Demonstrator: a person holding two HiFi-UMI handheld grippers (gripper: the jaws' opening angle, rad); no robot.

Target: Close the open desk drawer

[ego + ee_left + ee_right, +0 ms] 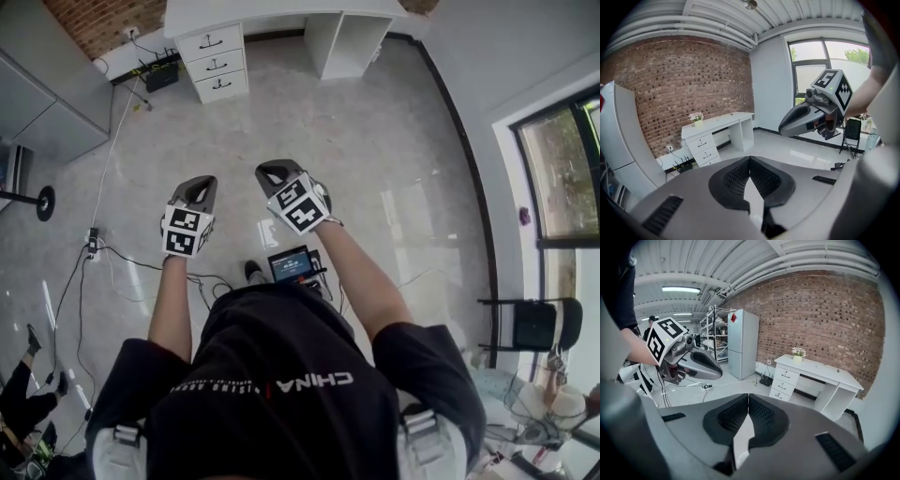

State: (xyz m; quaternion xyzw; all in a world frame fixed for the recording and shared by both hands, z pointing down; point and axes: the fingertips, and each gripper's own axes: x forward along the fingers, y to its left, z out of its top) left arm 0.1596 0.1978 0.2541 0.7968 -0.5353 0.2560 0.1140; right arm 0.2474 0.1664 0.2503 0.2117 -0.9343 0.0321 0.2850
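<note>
Drawers [214, 64] sit in a stack of three at the left end of a white desk [349, 42], which stands against the brick wall [820, 310] across the room, well apart from the person. At this range all three fronts look about level, and I cannot tell whether any of them is pulled out. A small pot of flowers [798, 352] stands on the tabletop [281, 11] above the drawers.

The person stands in the middle of the pale, shiny floor [394, 141], in a black shirt, facing the desk with both arms held out in front. The left gripper [199, 182] and the right gripper [273, 172] are side by side in the air, near each other but not touching, each carrying its marker cube. Both point toward the desk.

The left gripper's fingers [736, 178] are clenched with the tips meeting, and nothing is caught between them. The right gripper's fingers [761, 417] are pressed together at the tips in the same way and are just as empty.

A small lit screen [292, 264] lies on the floor close to the person's feet, with black cables [122, 253] trailing off to the left. A tall grey fridge [743, 343] stands left of the desk, and a dark chair [530, 323] is over by the window [562, 169].
</note>
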